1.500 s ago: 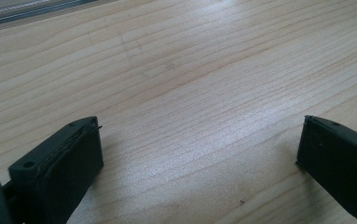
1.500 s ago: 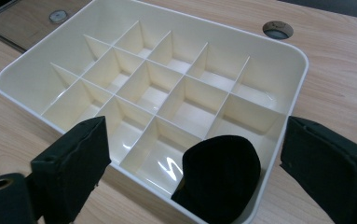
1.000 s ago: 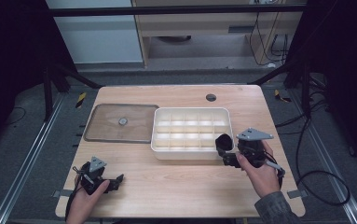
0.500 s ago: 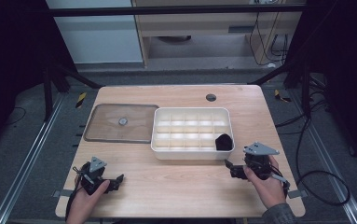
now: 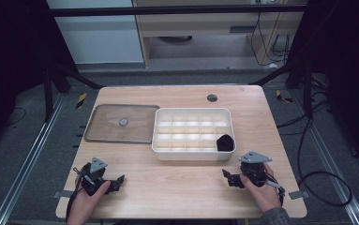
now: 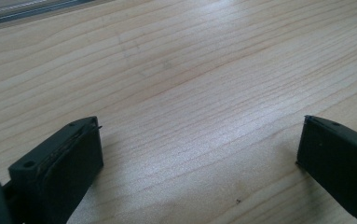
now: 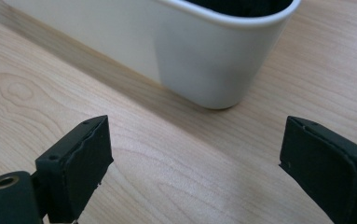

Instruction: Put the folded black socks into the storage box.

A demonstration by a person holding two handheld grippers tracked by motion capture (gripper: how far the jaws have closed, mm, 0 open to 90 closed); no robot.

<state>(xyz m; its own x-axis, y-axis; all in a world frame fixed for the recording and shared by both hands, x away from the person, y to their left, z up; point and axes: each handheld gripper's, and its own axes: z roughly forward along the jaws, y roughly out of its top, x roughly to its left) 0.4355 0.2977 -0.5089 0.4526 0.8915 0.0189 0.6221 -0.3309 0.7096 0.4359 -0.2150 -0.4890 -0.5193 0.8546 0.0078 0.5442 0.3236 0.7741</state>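
White plastic marks the landmark here: the compartment tray (image 5: 193, 133) sits mid-bench with its long axis running left to right, and a small black object (image 5: 225, 142) lies in its near right corner compartment, too dark and lumpy to tell any long axis or which way it points. The right gripper (image 5: 229, 178) rests on the bench (image 5: 177, 187) just in front of that corner, fingers spread wide and holding nothing; from its own camera the tray's rounded corner (image 7: 213, 60) rises directly ahead and slightly up from the fingers, with the black object's edge (image 7: 241, 5) peeking above the rim. The left gripper (image 5: 116, 180) sits in front of the tray's left end and well apart from it, fingers (image 6: 64, 163) likewise wide over bare wood. A clear lid (image 5: 123, 123) lies flat just left of the tray, its long side roughly parallel. The right hand is plainly the nearer to the black object; the lid lies on the left hand's side, up and away from it.
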